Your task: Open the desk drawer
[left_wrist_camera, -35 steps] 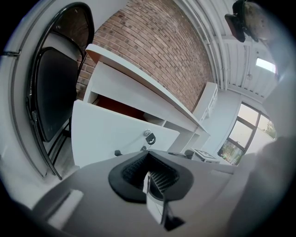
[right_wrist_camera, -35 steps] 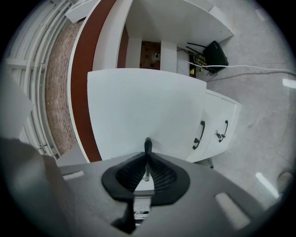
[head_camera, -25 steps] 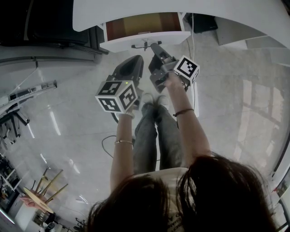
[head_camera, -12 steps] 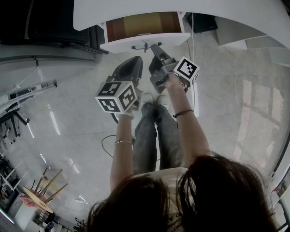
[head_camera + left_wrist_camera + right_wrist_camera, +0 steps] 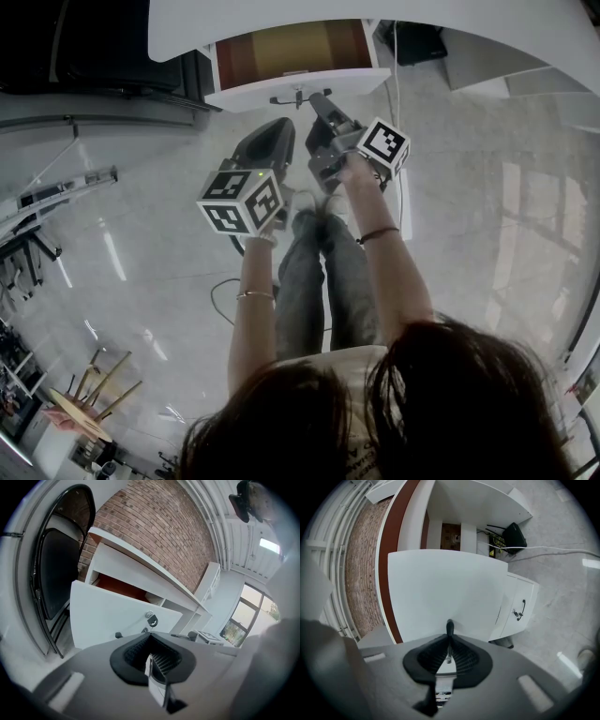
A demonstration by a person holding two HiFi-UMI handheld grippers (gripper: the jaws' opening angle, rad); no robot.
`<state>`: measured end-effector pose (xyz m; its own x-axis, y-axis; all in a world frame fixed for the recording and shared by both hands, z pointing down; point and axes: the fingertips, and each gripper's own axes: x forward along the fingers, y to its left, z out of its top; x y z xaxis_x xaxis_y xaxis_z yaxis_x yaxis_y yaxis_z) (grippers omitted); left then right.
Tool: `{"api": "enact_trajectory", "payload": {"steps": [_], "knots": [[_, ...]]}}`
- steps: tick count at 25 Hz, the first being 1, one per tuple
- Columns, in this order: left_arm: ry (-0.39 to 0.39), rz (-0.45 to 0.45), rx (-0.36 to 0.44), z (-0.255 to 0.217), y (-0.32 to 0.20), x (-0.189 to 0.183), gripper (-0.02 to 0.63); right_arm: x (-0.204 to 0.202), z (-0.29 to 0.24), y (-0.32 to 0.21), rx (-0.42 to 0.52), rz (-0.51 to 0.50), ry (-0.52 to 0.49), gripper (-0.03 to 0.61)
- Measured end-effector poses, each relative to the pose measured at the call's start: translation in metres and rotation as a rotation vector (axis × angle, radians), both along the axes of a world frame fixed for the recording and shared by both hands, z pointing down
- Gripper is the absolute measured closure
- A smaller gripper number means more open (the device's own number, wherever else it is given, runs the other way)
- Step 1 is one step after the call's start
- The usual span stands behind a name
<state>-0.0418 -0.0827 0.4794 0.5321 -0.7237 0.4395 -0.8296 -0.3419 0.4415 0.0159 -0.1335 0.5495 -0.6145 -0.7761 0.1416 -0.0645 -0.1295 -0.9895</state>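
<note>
2 grippers are up in front of the person.

Head view: right arm (image 5: 394,272) is stretched forward, nearly straight. The right gripper (image 5: 315,97) reaches the black drawer handle (image 5: 292,94) on the white front of the desk drawer (image 5: 248,92). Left arm (image 5: 248,309) is bent and held back. The left gripper (image 5: 284,124) is short of the drawer and apart from it. The drawer stands pulled out from under the white desk top (image 5: 450,28), its brown-orange inside facing the camera. A black chair (image 5: 94,47) is left of the desk.

Left gripper view: left gripper (image 5: 150,645) has its jaws together with nothing between them. Ahead is the drawer (image 5: 108,616), front tilted in frame. 1 lock with a key (image 5: 151,617) sits mid-front, just above the gripper body. A strip of orange interior shows behind the top edge. The chair (image 5: 54,578) is at left, and a brick wall (image 5: 154,531) is behind the desk.

Right gripper view: right gripper (image 5: 449,644) is closed, apparently clamped on the drawer handle (image 5: 449,627). A black bar sticks out from between the pads, but the fisheye edge makes the contact hard to confirm. The drawer (image 5: 440,588) front fills the middle of the frame. Below it is a lower cabinet (image 5: 518,604) with its own small handle. A black box (image 5: 513,534) and a white cable (image 5: 553,550) lie on the floor under the desk.
</note>
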Motion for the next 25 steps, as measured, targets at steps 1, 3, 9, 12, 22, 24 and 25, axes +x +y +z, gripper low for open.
{"api": "enact_trajectory", "payload": {"steps": [1,3,9,12,22,24,25], "knots": [[0.002,0.001,0.000,0.001,-0.001,0.000,0.615,0.000,0.001,-0.001,-0.001,-0.001,0.002,0.551],[0.005,0.001,-0.001,0.003,-0.005,-0.001,0.615,-0.001,0.004,-0.004,-0.005,-0.002,0.010,0.551],[0.005,0.001,-0.001,0.000,0.009,0.004,0.615,0.003,0.002,0.010,0.000,0.001,0.004,0.551],[0.004,0.001,0.002,-0.004,0.018,0.007,0.615,0.007,-0.003,0.018,-0.005,0.003,0.007,0.551],[-0.009,0.005,0.001,-0.007,0.016,0.008,0.615,0.010,-0.005,0.018,0.017,-0.021,0.013,0.548],[-0.010,0.006,0.000,-0.007,0.015,0.007,0.615,0.010,-0.005,0.018,0.019,-0.034,0.017,0.545],[-0.010,0.006,0.000,-0.007,0.014,0.007,0.615,0.010,-0.004,0.018,0.021,-0.039,0.014,0.545]]}}
